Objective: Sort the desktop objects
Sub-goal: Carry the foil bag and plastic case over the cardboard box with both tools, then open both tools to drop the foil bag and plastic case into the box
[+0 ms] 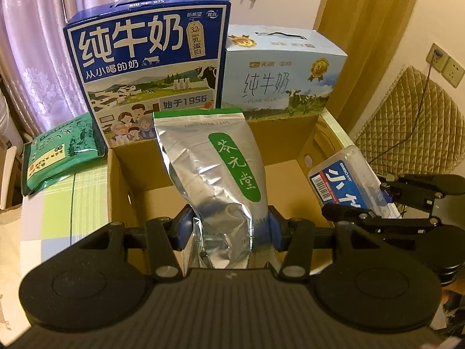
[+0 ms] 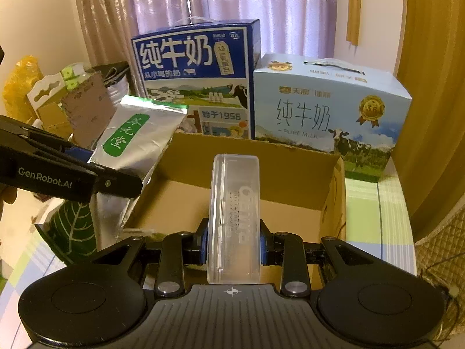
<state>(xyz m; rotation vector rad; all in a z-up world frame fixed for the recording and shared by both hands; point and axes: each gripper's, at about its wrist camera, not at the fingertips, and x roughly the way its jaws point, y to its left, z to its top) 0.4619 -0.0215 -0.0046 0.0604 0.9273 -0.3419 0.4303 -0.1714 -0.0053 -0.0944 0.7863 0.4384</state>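
Our left gripper (image 1: 229,232) is clamped on the foil pouch (image 1: 215,163), our right gripper (image 2: 232,247) on the clear case (image 2: 234,212). Both stand long axis up, directly above the open cardboard box (image 2: 290,195); the case hangs more centrally.

The pouch (image 1: 213,171) was crinkled silver foil, glossy, with a matt green label. The case (image 2: 234,218) was clear, smooth plastic. The open box (image 2: 290,171) was plain matt brown cardboard with rough cut edges. Both milk cartons (image 1: 148,67) (image 2: 328,110) were printed card with a slight sheen.
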